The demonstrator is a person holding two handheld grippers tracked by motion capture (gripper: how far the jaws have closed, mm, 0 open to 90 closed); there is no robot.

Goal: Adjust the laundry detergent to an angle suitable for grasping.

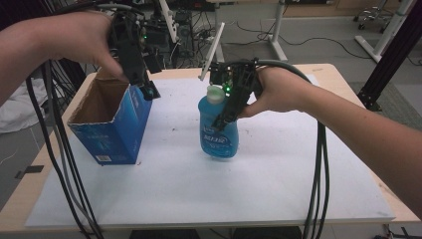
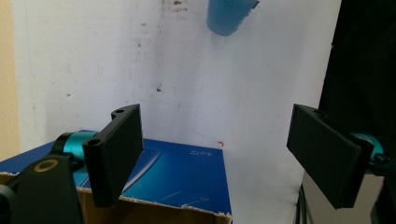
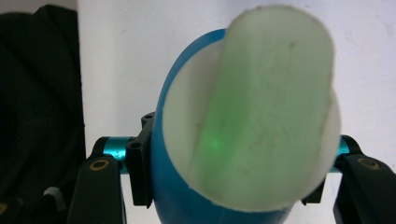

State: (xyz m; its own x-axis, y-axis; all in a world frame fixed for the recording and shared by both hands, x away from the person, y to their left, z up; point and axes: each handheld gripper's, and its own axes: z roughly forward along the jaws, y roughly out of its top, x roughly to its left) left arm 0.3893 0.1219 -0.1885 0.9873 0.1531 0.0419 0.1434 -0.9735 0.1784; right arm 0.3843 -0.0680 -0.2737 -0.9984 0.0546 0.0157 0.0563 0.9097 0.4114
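Blue cardboard box (image 1: 113, 123) stands open-topped at the left of the white sheet (image 1: 209, 189) that covers the bench (image 1: 343, 79), its torn brown rim facing up. Above its far right corner hangs the left claw (image 1: 148, 88), held from above by the left hand (image 1: 82, 37); in the left gripper view its jaws stand wide apart with nothing between them, over the box's blue side (image 2: 182, 177). Near the middle of the sheet stands a blue bottle (image 1: 218, 130) with a pale cap (image 1: 215, 93). The right claw (image 1: 225, 115) comes down at the bottle from the right hand (image 1: 278, 92), and in the right gripper view its jaws press both sides of the bottle's body (image 3: 173, 186) below the cap (image 3: 261, 107).
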